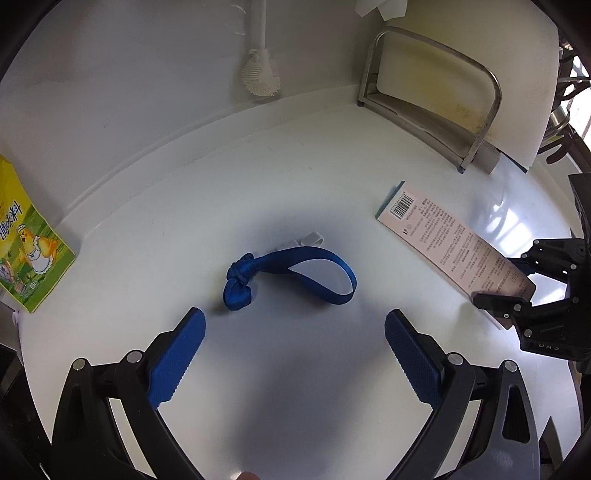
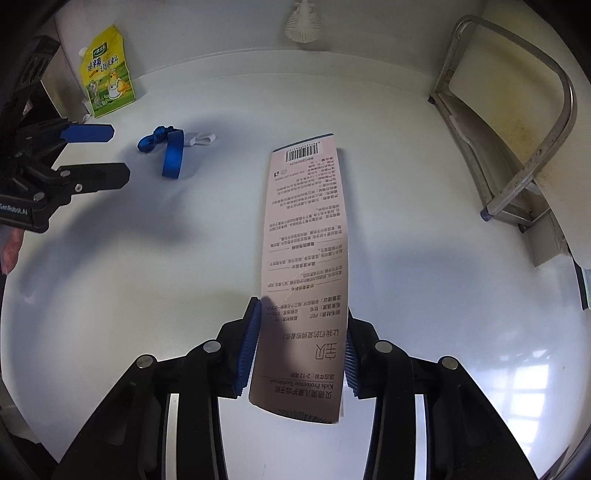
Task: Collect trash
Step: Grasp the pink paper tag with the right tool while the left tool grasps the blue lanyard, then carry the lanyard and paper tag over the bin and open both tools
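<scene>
A knotted blue strap (image 1: pixel 291 275) with a small white clip lies on the white counter (image 1: pixel 288 369), just ahead of my left gripper (image 1: pixel 294 325), which is open and empty. The strap also shows in the right wrist view (image 2: pixel 168 149). My right gripper (image 2: pixel 301 332) is shut on a long pink toothbrush box (image 2: pixel 306 240) with a barcode at its far end; the box lies flat on the counter. In the left wrist view the box (image 1: pixel 443 240) and right gripper (image 1: pixel 517 291) sit at the right. A yellow-green food pouch (image 1: pixel 26 240) (image 2: pixel 107 74) stands at the left by the wall.
A metal rack (image 1: pixel 436 103) (image 2: pixel 517 129) holding a white cutting board stands at the back right. A white silicone brush (image 1: pixel 260 74) (image 2: pixel 303 22) hangs on the back wall. My left gripper (image 2: pixel 99 155) shows at the left of the right wrist view.
</scene>
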The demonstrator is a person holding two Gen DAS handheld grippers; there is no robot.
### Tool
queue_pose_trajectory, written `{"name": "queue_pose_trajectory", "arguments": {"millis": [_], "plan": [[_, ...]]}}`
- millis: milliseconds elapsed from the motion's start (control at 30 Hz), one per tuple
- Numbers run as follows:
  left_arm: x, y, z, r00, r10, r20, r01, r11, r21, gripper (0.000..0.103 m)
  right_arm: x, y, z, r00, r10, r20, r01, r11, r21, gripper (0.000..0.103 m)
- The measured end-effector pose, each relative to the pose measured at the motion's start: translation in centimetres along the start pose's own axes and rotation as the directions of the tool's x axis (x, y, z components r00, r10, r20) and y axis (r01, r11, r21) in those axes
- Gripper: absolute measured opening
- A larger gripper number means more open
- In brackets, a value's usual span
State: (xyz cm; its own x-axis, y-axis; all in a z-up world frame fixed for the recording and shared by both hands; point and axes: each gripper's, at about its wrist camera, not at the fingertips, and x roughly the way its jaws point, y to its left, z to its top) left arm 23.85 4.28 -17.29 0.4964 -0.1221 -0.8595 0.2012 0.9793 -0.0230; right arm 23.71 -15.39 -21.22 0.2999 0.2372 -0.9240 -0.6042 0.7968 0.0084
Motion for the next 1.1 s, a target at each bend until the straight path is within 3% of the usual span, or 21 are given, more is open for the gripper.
{"name": "queue_pose_trajectory", "arguments": {"millis": [233,467,567,600,667,700,767,800,833,1100], "plan": [[2.2,-0.2,1.0,1.0,0.021,0.002,-0.021,0.999,0.049,0.096,0.2,-0.5,-0.1,1.0,0.011,-0.011,-0.011,0.999,0.042,0.04],[4.1,0.5,1.8,1.0,0.017,-0.002,-0.017,0.999,0.041,0.096,0.5,-0.3,0.8,0.997,0.003,-0.08,0.002,0.998,0.056,0.049],[4.5,0.3,1.9,1.0,0.02,-0.004,-0.02,0.998,0.056,0.093,0.6,-0.2,1.1,0.996,-0.008,-0.088,0.011,0.999,0.039,0.046],[4.7,0.2,2.0,1.0,0.019,-0.005,-0.019,0.998,0.063,0.09,0.6,-0.2,1.1,0.997,-0.007,-0.08,0.011,0.999,0.045,0.045],[5.1,0.0,2.2,1.0,0.021,-0.02,-0.019,0.997,0.079,0.067,0.4,-0.1,1.2,0.998,-0.014,-0.064,0.017,0.999,0.049,0.041],[5.1,0.1,2.3,1.0,-0.001,-0.018,0.002,0.997,0.074,0.063,0.4,0.1,1.2,0.998,-0.016,-0.064,0.02,0.999,0.05,0.041],[5.0,0.2,2.4,1.0,-0.015,-0.01,0.015,0.997,0.072,0.031,0.3,0.4,1.1,0.998,-0.022,-0.055,0.024,0.999,0.039,0.04],[4.9,0.2,2.5,1.0,-0.02,-0.011,0.02,0.997,0.069,0.021,0.3,0.5,1.0,0.999,-0.01,-0.052,0.013,0.999,0.043,0.04],[4.9,0.2,2.5,1.0,-0.021,-0.014,0.022,0.998,0.065,0.017,0.2,0.5,1.0,0.999,0.001,-0.046,0.002,0.999,0.052,0.04],[3.5,0.3,1.8,1.0,-0.012,0.02,0.011,0.997,0.071,0.015,-0.8,0.3,0.4,1.0,0.004,-0.021,-0.003,0.998,0.068,0.04]]}}
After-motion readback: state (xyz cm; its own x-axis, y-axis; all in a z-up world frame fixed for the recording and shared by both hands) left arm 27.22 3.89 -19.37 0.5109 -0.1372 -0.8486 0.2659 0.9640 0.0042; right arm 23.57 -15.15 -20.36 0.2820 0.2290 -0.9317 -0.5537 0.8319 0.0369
